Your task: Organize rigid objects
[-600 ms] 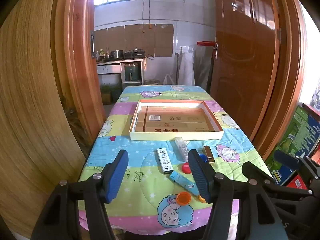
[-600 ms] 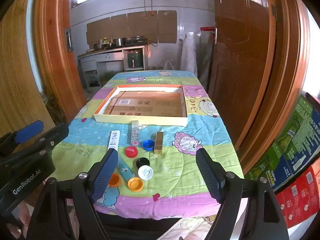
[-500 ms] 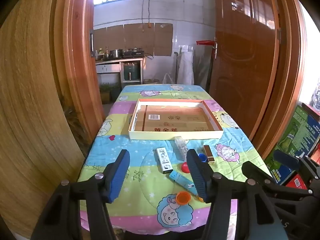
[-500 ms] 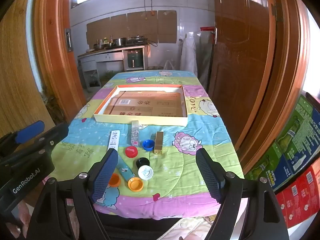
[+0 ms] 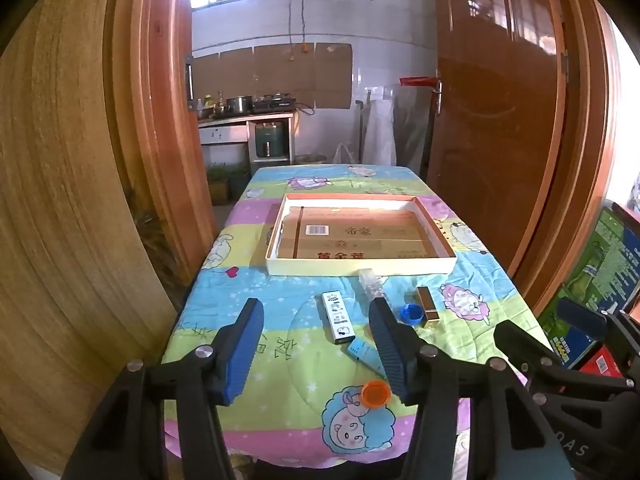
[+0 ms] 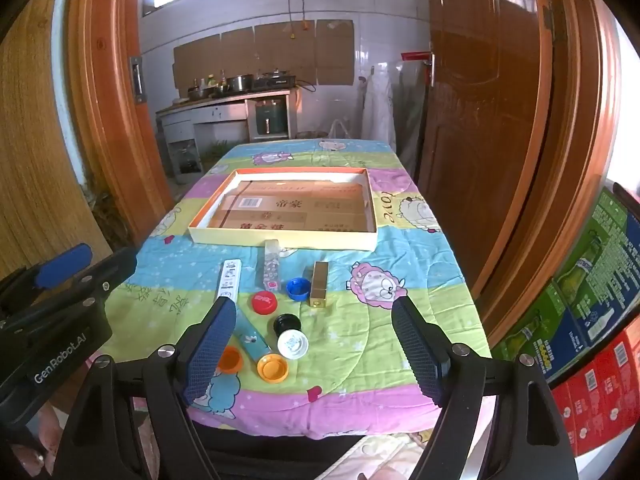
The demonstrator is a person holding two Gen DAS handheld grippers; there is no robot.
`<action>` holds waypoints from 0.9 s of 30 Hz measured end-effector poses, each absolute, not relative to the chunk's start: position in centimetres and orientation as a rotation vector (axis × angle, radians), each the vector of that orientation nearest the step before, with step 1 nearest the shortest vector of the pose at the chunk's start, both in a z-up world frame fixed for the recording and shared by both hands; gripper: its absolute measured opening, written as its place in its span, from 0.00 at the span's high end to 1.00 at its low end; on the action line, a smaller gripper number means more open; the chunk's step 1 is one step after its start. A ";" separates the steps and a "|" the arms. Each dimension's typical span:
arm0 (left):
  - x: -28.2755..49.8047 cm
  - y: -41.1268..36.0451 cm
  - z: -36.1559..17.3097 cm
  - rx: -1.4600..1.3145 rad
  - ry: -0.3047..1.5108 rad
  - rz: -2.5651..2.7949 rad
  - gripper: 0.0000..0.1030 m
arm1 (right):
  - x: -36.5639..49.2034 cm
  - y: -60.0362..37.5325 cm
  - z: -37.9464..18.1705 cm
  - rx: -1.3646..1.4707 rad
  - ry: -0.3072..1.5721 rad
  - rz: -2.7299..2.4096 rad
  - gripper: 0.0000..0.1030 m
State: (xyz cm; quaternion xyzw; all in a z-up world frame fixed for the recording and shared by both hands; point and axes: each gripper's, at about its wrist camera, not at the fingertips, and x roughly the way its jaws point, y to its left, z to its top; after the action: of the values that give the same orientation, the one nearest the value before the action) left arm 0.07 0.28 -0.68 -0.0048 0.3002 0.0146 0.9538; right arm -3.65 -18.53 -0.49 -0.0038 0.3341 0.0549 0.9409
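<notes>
A shallow cream tray (image 5: 360, 269) (image 6: 280, 239) with a cardboard floor lies mid-table on a cartoon cloth. In front of it lie a white slim box (image 5: 338, 316) (image 6: 230, 278), a clear tube (image 6: 271, 266), a gold lipstick case (image 5: 426, 306) (image 6: 319, 284), a teal tube (image 6: 250, 336) and several bottle caps: blue (image 6: 298, 288), red (image 6: 264, 303), black (image 6: 287, 323), white (image 6: 293, 344), orange (image 6: 273, 367). My left gripper (image 5: 316, 312) hovers open above the near edge, nothing between its fingers. My right gripper (image 6: 314, 308) is wide open, also holding nothing.
The table's near edge (image 6: 320, 420) is just below both grippers. Wooden doors stand on both sides (image 5: 492, 120). Printed cartons (image 6: 592, 312) are stacked at the right. A kitchen counter (image 6: 224, 104) is at the far wall.
The left gripper's fingers have come slightly closer together and drifted a little. The right gripper and the table's objects have stayed put.
</notes>
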 end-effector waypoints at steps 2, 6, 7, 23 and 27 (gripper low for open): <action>0.1 0.2 -0.7 -0.007 0.610 0.037 0.46 | -3.6 -18.5 -0.5 -0.008 0.682 0.112 0.21; 0.1 0.3 -0.6 -0.008 0.610 0.040 0.46 | -3.6 -18.5 -0.5 -0.007 0.682 0.112 0.21; 0.1 0.3 -0.6 -0.008 0.611 0.039 0.46 | -3.6 -18.5 -0.5 -0.007 0.682 0.112 0.21; 0.1 0.2 -0.5 -0.008 0.612 0.039 0.46 | -3.6 -18.5 -0.5 -0.006 0.683 0.113 0.21; 0.1 0.3 -0.5 -0.010 0.612 0.039 0.46 | -3.6 -18.5 -0.6 -0.006 0.683 0.113 0.21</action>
State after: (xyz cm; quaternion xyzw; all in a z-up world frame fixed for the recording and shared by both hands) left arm 0.08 0.28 -0.53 -0.0047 0.3012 0.0191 0.9534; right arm -3.64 -18.47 -0.55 -0.0031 0.3348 0.0554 0.9407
